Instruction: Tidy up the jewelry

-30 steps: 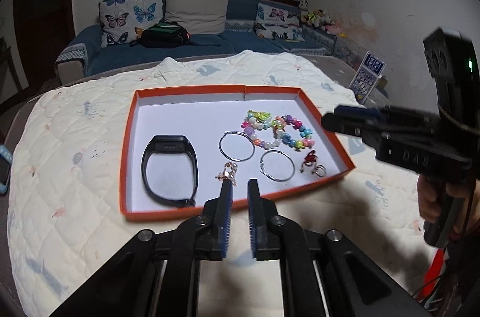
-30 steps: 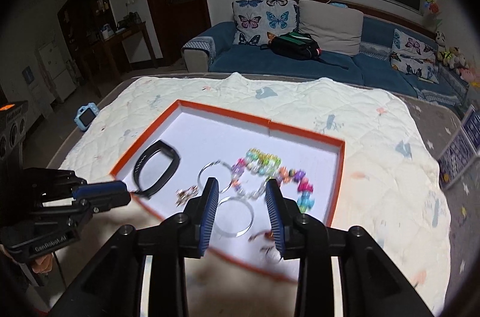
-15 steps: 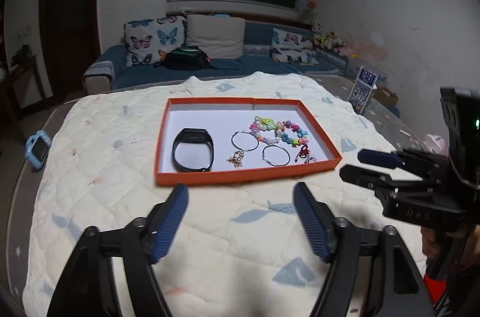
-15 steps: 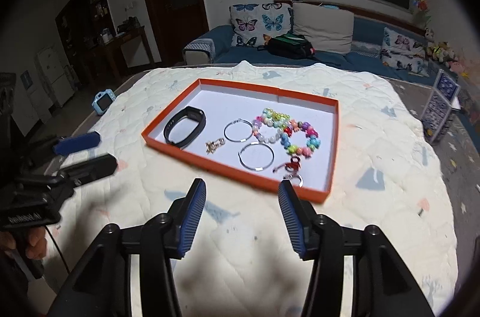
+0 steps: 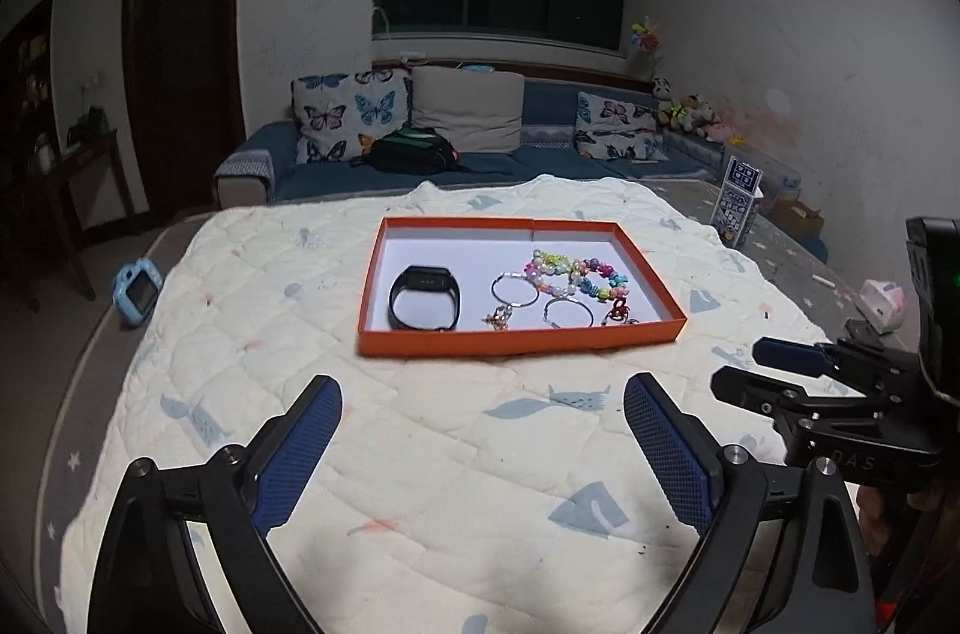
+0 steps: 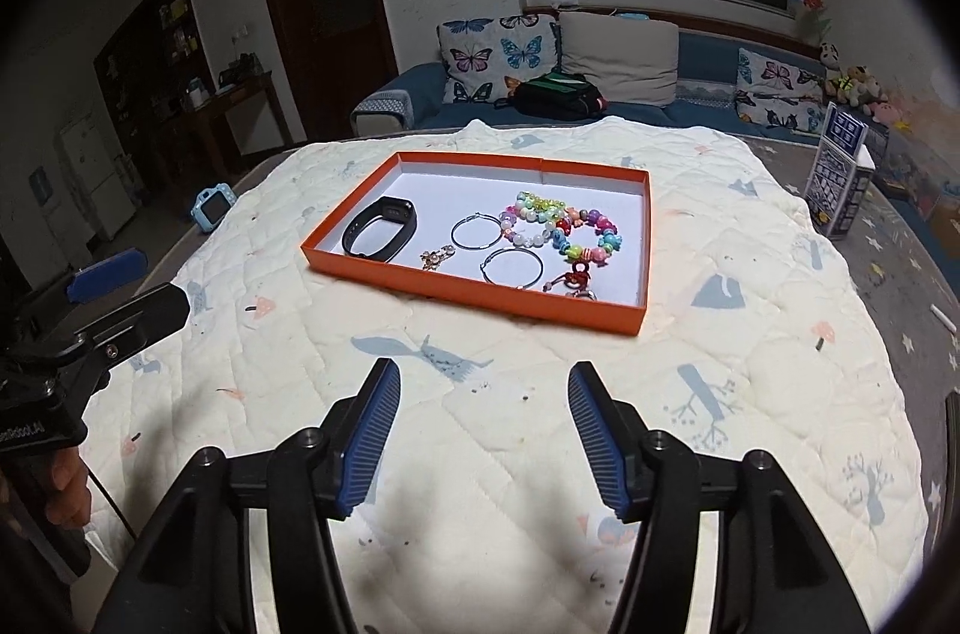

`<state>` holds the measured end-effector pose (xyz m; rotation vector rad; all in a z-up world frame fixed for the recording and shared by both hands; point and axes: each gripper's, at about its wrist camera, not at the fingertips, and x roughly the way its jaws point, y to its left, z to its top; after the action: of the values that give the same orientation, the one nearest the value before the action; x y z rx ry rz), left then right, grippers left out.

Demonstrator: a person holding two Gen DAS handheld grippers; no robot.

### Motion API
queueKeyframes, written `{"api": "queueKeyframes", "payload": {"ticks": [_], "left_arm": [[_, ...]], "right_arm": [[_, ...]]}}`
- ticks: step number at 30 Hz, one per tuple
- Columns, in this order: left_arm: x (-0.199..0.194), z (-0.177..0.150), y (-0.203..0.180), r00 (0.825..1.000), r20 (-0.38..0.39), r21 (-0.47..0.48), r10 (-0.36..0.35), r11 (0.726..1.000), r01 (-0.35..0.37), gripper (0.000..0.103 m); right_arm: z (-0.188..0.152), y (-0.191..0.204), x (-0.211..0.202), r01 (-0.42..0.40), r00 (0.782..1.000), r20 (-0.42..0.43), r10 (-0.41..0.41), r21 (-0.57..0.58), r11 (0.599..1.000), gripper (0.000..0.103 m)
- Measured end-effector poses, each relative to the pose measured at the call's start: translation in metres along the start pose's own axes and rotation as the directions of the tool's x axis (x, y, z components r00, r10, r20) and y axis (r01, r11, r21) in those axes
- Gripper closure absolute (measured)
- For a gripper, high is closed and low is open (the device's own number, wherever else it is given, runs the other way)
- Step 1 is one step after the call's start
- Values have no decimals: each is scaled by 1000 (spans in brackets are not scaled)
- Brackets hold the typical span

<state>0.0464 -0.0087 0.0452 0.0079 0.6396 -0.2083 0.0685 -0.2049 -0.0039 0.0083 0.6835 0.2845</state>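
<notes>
Jewelry sits in the orange tray (image 5: 521,341) on the quilt (image 5: 420,454) ahead of me: a black band (image 5: 425,299) at its left, two hoop earrings (image 6: 476,231), a small gold charm (image 6: 437,258), bright bead bracelets (image 6: 561,223) and a red trinket (image 6: 576,274) toward the right. My left gripper (image 5: 483,445) has just been opening and stands spread wide, nothing between its jaws. My right gripper (image 6: 483,430) has been opening too, spread and empty. Both hang over bare quilt, apart from the tray.

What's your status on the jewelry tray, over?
Left gripper and right gripper open, empty, jaws just opened wider. Orange tray ahead on the quilt, jewelry inside. Nothing in the way.
</notes>
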Motion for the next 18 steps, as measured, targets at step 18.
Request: {"api": "queueKeyframes", "payload": {"ticks": [18], "left_arm": [[-2,-10,12,1000,-23,-45,19,999,-20,0]], "right_arm": [[-5,9,-7,12,1000,24,-11,-18,1000,35]]}}
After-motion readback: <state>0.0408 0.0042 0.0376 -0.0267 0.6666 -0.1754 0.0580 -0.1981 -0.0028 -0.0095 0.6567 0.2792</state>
